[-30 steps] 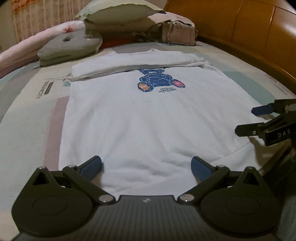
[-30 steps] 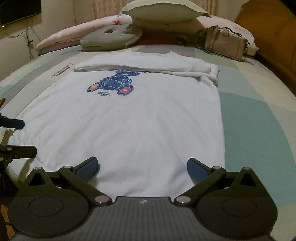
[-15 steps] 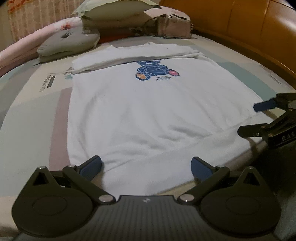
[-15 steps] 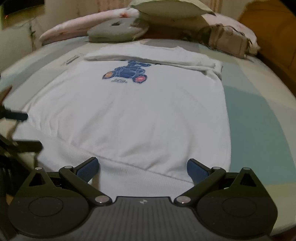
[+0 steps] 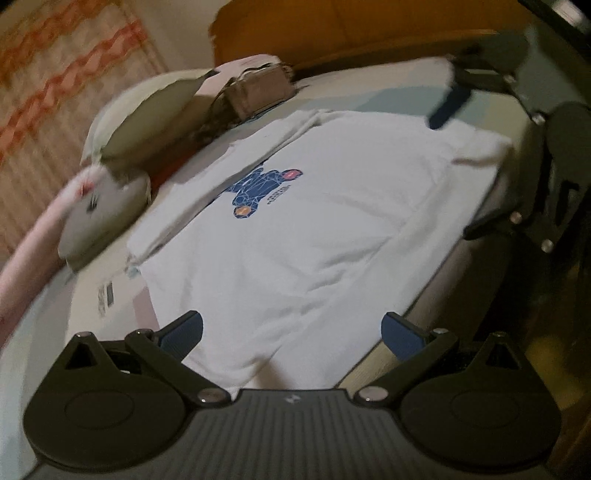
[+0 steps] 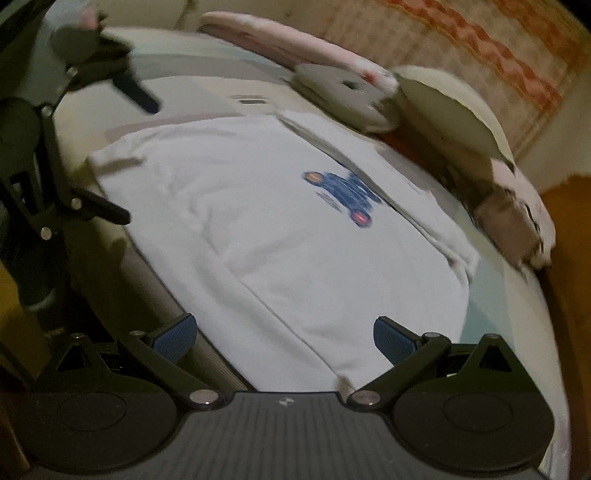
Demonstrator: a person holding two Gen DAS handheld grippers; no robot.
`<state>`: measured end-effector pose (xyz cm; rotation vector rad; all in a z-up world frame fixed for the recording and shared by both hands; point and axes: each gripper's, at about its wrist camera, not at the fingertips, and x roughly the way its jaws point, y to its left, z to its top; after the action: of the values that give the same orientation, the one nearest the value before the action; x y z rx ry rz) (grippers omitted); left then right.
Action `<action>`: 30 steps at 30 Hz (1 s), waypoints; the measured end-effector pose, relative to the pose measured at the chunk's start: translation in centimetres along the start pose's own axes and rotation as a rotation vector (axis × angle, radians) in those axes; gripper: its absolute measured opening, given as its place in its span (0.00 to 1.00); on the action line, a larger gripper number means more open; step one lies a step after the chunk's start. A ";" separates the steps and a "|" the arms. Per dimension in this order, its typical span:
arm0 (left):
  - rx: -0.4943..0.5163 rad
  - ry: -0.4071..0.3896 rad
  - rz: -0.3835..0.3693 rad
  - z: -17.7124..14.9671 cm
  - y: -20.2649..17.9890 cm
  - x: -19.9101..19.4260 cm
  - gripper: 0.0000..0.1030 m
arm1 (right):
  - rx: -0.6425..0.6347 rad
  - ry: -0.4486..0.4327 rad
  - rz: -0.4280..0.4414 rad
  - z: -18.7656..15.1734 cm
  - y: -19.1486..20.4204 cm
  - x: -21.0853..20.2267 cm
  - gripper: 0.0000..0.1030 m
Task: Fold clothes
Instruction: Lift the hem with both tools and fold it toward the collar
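Observation:
A white sweatshirt (image 5: 295,229) with a blue bear print (image 5: 258,188) lies flat on the bed, its sleeves folded across the top. In the right wrist view the same sweatshirt (image 6: 295,236) shows its hem toward me. My left gripper (image 5: 291,332) is open over the hem's near corner, holding nothing. My right gripper (image 6: 284,336) is open too, above the hem's other end. Each gripper shows in the other's view: the right gripper (image 5: 461,162) at upper right, the left gripper (image 6: 125,158) at upper left, both with fingers spread. Both views are tilted and blurred.
Pillows (image 5: 147,125) and a beige handbag (image 5: 258,88) lie at the head of the bed. A wooden headboard (image 5: 369,33) runs behind them. A patterned curtain (image 6: 480,48) hangs beyond. The bed's edge (image 6: 122,277) drops off just below the hem.
Both grippers have pulled back from the hem and rolled outward, so the views now tilt. The hem band has come into view. Both stay open and empty.

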<state>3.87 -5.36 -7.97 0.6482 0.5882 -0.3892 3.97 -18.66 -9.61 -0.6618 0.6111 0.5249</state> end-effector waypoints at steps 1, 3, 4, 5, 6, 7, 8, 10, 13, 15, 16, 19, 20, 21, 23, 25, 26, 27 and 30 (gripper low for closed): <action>0.015 0.003 0.000 -0.1 -0.1 0.0 0.99 | -0.006 -0.002 0.002 0.2 0.2 0.1 1.00; 0.047 0.018 0.008 -0.4 -0.5 0.2 0.99 | -0.006 -0.007 0.011 0.6 0.5 0.3 1.00; 0.071 0.020 0.011 -0.4 -0.7 0.2 0.99 | -0.004 -0.010 0.016 0.9 0.6 0.4 1.00; 0.093 0.021 0.012 -0.5 -1.0 0.3 0.99 | -0.002 -0.012 0.021 1.1 0.6 0.5 1.00; 0.107 0.016 0.007 -0.4 -1.2 0.3 0.99 | -0.002 -0.014 0.025 1.3 0.8 0.6 1.00; 0.120 0.010 0.001 -0.3 -1.4 0.4 0.99 | -0.005 -0.016 0.023 1.5 0.9 0.6 1.00; 0.127 0.003 -0.009 -0.2 -1.5 0.6 0.99 | -0.009 -0.019 0.020 1.7 1.0 0.7 1.00; 0.138 -0.011 -0.025 0.3 -1.7 0.9 0.99 | -0.010 -0.024 0.015 2.1 1.1 0.8 1.00; 0.157 -0.033 -0.039 1.2 -2.3 1.5 0.99 | 0.003 -0.030 0.018 2.4 1.0 0.8 1.00; 0.182 -0.049 -0.038 1.8 -2.5 1.8 1.00 | 0.016 -0.030 0.022 2.4 0.8 0.7 1.00; 0.195 -0.059 -0.036 2.2 -2.6 2.0 1.00 | 0.020 -0.029 0.020 2.3 0.7 0.6 1.00; 0.213 -0.073 -0.020 2.7 -2.1 2.3 1.00 | 0.026 -0.028 0.010 2.0 0.3 0.3 1.00; 0.207 -0.076 -0.021 2.8 -1.8 2.4 1.00 | 0.031 -0.032 0.011 1.9 0.2 0.1 1.00; 0.200 -0.080 -0.022 2.9 -1.5 2.4 1.00 | 0.036 -0.037 0.012 1.8 0.1 0.0 1.00; 0.183 -0.085 -0.018 2.9 -0.9 2.4 1.00 | 0.036 -0.040 0.027 1.8 0.0 0.0 1.00; 0.164 -0.082 -0.017 3.0 -0.5 2.5 1.00 | 0.016 -0.039 0.035 1.9 0.3 0.4 1.00; 0.154 -0.080 -0.020 3.0 -0.3 2.5 1.00 | -0.002 -0.036 0.036 2.0 0.6 0.7 1.00; 0.144 -0.078 -0.023 3.1 -0.1 2.5 1.00 | -0.019 -0.035 0.034 2.0 1.0 1.1 1.00; 0.130 -0.072 -0.025 3.0 0.1 2.6 1.00 | -0.047 -0.034 -0.004 2.3 1.7 2.2 1.00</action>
<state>7.07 -7.67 -7.53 0.7486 0.5051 -0.4748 5.26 -15.34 -10.33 -0.6973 0.5666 0.5477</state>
